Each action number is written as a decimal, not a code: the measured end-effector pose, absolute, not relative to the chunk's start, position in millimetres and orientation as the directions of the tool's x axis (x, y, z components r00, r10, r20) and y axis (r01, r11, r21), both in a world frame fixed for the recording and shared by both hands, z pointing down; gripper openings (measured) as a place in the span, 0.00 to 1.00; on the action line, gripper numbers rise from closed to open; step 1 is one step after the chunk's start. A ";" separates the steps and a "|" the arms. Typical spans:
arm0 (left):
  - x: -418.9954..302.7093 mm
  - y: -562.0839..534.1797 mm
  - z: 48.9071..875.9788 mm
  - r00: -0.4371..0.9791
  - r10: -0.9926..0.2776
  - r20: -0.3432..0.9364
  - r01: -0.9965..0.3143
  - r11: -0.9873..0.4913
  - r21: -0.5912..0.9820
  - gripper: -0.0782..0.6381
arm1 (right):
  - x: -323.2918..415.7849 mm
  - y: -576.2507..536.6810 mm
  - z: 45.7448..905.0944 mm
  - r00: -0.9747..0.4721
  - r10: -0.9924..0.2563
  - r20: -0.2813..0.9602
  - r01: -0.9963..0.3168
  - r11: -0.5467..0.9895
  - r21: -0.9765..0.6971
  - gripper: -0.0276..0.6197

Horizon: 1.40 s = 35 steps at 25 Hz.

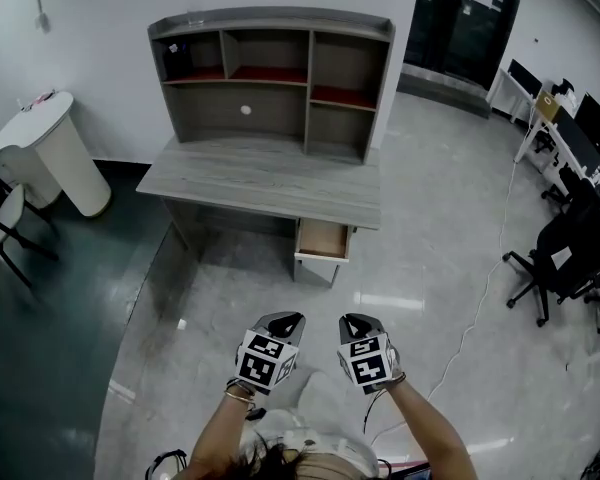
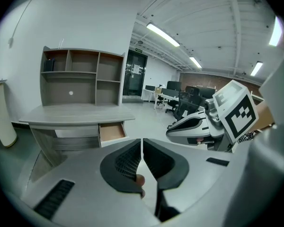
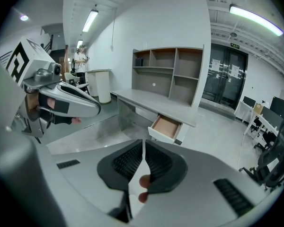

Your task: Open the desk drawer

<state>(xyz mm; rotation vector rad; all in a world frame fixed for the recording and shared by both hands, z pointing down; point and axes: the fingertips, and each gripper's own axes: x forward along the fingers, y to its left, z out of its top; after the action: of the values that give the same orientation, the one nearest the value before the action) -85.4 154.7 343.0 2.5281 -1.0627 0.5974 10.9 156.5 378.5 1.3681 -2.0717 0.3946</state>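
A grey desk (image 1: 265, 173) with a shelf hutch (image 1: 270, 78) stands against the white wall. Its drawer (image 1: 322, 240) under the right end is pulled out, showing a bare wooden inside; it also shows in the left gripper view (image 2: 112, 131) and the right gripper view (image 3: 166, 127). My left gripper (image 1: 285, 322) and right gripper (image 1: 357, 324) are held side by side over the floor, well short of the desk. Both are shut with nothing between the jaws (image 2: 141, 148) (image 3: 143, 150).
A white bin (image 1: 50, 153) stands left of the desk, with a chair (image 1: 5, 223) in front of it. Black office chairs (image 1: 570, 258) and desks (image 1: 570, 133) fill the right side. A cable (image 1: 480, 298) trails over the glossy floor (image 1: 420, 268).
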 end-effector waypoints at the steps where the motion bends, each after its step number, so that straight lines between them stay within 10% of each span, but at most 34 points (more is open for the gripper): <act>1: -87.2 158.1 342.7 0.632 -0.597 0.494 -0.736 -0.662 0.141 0.14 | 10.7 160.9 378.1 -0.272 -0.721 0.638 -0.904 0.418 0.087 0.09; 35: -141.9 299.7 321.9 0.607 -0.680 0.412 -0.775 -0.620 0.118 0.14 | -28.3 285.0 340.0 -0.245 -0.788 0.564 -0.905 0.394 0.158 0.09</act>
<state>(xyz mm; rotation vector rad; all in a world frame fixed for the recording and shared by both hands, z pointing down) -141.9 299.7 321.9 2.5503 -1.1858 0.4781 -28.3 285.0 340.0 1.4424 -2.0862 0.2674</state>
